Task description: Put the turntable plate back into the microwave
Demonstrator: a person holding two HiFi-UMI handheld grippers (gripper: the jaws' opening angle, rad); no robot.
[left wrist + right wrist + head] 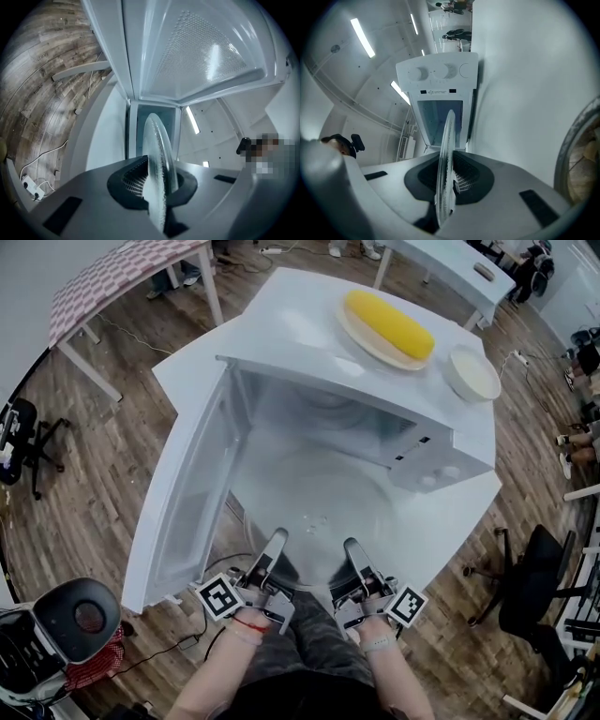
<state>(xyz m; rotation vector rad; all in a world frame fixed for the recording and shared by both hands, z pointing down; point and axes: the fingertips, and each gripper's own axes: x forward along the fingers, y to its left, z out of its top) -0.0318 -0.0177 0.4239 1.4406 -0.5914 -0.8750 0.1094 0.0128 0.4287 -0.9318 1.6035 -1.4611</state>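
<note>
Glass, by the look of it, made the turntable plate [314, 507] stiff, slick and breakable, and probably fairly heavy for its size. I judged it best taken at the rim, with two holds set apart, so that it could neither swing nor slip.

That was how it was held. The left hand-held gripper [152, 187] and the right hand-held gripper [449, 183] each had its jaws closed down to the thickness of the near rim, with the ribbed edge seated between the pads.

The plate was just in front of the microwave [436, 470], before its open mouth, and the door [183, 493] stood wide open at the microwave's left. The plate lay roughly level, flat face up, with its near rim towards the person and its far rim towards the cavity. Whether that far rim had crossed the sill could not be told. Being round, the plate had no long axis, only a flat face to keep level.
</note>
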